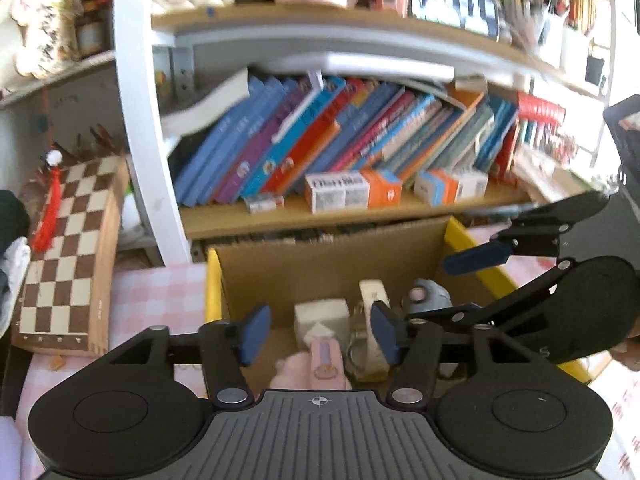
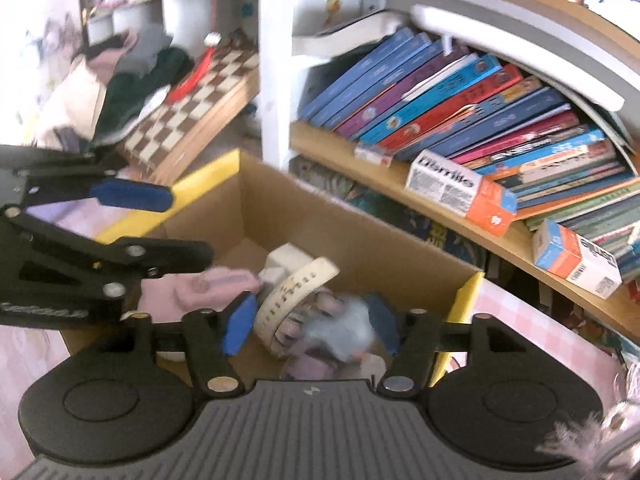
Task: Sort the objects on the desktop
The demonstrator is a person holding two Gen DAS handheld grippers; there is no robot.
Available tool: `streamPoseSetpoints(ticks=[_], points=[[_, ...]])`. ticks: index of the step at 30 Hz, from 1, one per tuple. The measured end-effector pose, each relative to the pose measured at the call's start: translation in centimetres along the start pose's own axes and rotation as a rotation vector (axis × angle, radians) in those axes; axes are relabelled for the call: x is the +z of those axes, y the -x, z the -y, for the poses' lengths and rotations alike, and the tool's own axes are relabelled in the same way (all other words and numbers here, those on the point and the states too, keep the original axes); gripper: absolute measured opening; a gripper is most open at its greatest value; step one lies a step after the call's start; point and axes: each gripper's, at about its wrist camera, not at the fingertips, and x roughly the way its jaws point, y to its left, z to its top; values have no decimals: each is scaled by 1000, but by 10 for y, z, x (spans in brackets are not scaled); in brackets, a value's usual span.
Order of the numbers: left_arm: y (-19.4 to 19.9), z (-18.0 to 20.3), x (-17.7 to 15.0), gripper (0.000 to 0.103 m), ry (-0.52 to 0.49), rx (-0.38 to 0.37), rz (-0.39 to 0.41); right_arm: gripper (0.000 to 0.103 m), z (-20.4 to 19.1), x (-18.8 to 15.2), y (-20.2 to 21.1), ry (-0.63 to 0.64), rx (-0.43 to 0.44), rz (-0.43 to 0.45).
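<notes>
both grippers hovered over the cardboard box (image 1: pixel 332 256) at the desk's rear edge, below the bookshelf (image 1: pixel 304 220). left gripper (image 1: pixel 318 334) and right gripper (image 2: pixel 310 326) had jaws spread, holding nothing. inside lay a cream watch (image 2: pixel 294 292), a pink pouch (image 1: pixel 326 362) and a blue-grey plush (image 2: pixel 344 330): judged light; the strap flexible, best pinched across its band.

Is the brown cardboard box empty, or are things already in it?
Not empty: the brown cardboard box holds a cream watch strap, a pink pouch and a white cube.
</notes>
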Motion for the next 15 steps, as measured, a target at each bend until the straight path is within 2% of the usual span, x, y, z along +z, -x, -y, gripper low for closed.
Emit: streamPoseSetpoints(ticks=[3, 9, 15], points=[[11, 6, 3, 69, -22, 4, 23, 68, 1, 0, 13, -22, -15, 27], [35, 20, 5, 78, -75, 17, 62, 72, -7, -4, 43, -32, -53, 81], [64, 24, 1, 82, -74, 14, 111, 76, -20, -12, 75, -39, -110, 137]])
